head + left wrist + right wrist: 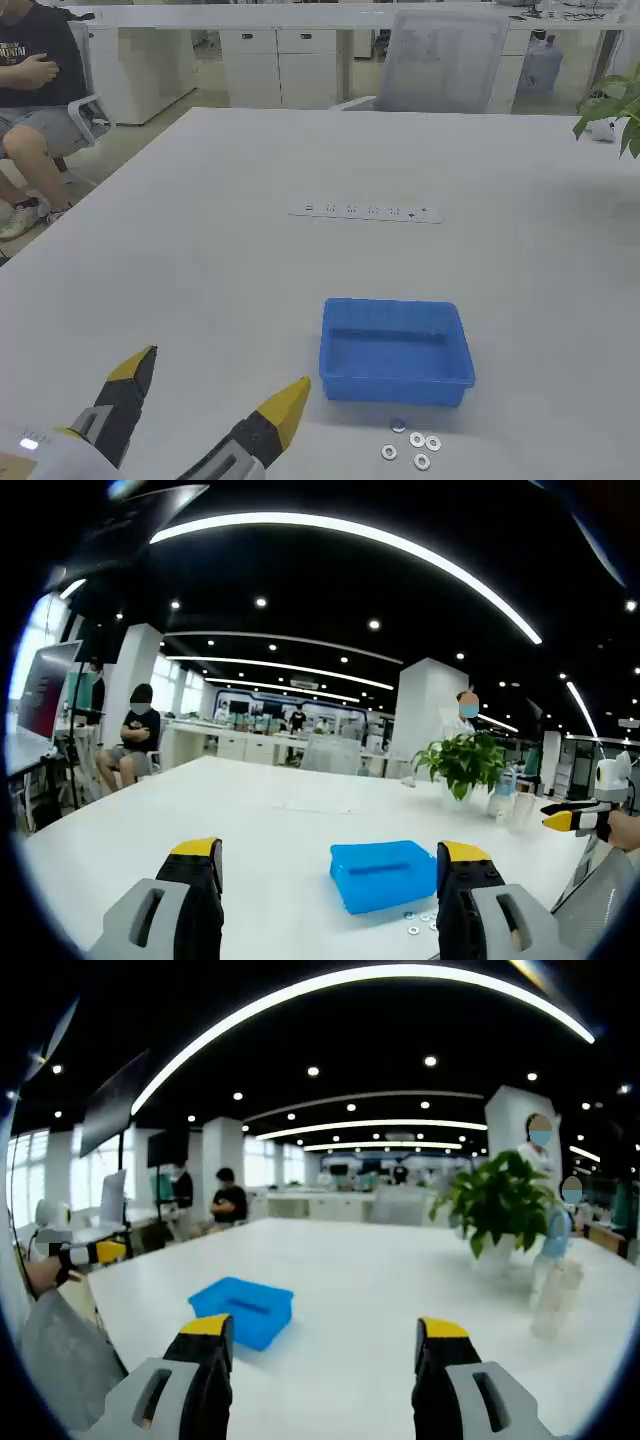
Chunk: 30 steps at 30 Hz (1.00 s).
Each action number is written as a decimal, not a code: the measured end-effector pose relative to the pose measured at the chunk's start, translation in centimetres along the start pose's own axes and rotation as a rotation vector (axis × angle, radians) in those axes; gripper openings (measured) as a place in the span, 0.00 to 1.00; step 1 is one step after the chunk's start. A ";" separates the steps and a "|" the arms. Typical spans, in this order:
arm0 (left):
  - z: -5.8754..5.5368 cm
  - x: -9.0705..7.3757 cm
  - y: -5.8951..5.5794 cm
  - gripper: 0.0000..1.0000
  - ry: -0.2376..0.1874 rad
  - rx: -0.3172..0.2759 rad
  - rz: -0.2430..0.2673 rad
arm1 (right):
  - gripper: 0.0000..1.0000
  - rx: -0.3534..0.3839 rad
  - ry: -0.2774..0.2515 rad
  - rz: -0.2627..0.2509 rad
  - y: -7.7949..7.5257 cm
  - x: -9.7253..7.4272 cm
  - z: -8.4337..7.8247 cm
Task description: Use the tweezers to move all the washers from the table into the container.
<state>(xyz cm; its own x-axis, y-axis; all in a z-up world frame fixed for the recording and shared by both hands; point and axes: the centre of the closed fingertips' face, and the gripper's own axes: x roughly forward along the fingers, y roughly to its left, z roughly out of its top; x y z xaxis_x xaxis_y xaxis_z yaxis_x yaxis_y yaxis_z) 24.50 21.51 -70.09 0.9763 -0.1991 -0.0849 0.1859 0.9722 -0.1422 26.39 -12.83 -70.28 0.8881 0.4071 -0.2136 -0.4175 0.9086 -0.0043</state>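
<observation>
A blue rectangular container sits on the white table, with nothing visible inside it. Several small silver washers lie on the table just in front of it. My left gripper hovers at the lower left of the head view, open and holding nothing, its yellow tips to the left of the container. In the left gripper view the left gripper faces the container, with the washers to its lower right. My right gripper is open with nothing between its jaws, and the container lies to its left.
A white power strip lies in the middle of the table. A potted plant stands at the far right edge, with a bottle near it. A person sits off the table's left side. A chair stands at the far edge.
</observation>
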 end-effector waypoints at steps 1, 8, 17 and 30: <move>0.0 0.0 0.0 0.88 0.002 -0.001 0.000 | 0.72 0.000 0.000 0.000 0.0 0.0 0.0; -0.1 0.0 0.1 0.88 0.006 0.001 0.001 | 0.72 -0.001 -0.001 -0.006 -0.1 0.0 0.0; -0.2 0.0 0.1 0.87 0.008 0.001 0.002 | 0.71 0.001 -0.012 -0.007 -0.2 -0.1 0.3; 0.0 0.0 0.2 0.86 -0.002 -0.011 0.003 | 0.70 -0.009 -0.006 0.004 0.1 0.0 0.2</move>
<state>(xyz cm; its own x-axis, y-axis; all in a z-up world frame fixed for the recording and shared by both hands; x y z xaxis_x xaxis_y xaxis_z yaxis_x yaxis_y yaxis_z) 24.50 21.69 -70.16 0.9770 -0.1964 -0.0831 0.1823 0.9714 -0.1524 26.37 -12.71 -70.10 0.8873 0.4117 -0.2077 -0.4232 0.9059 -0.0126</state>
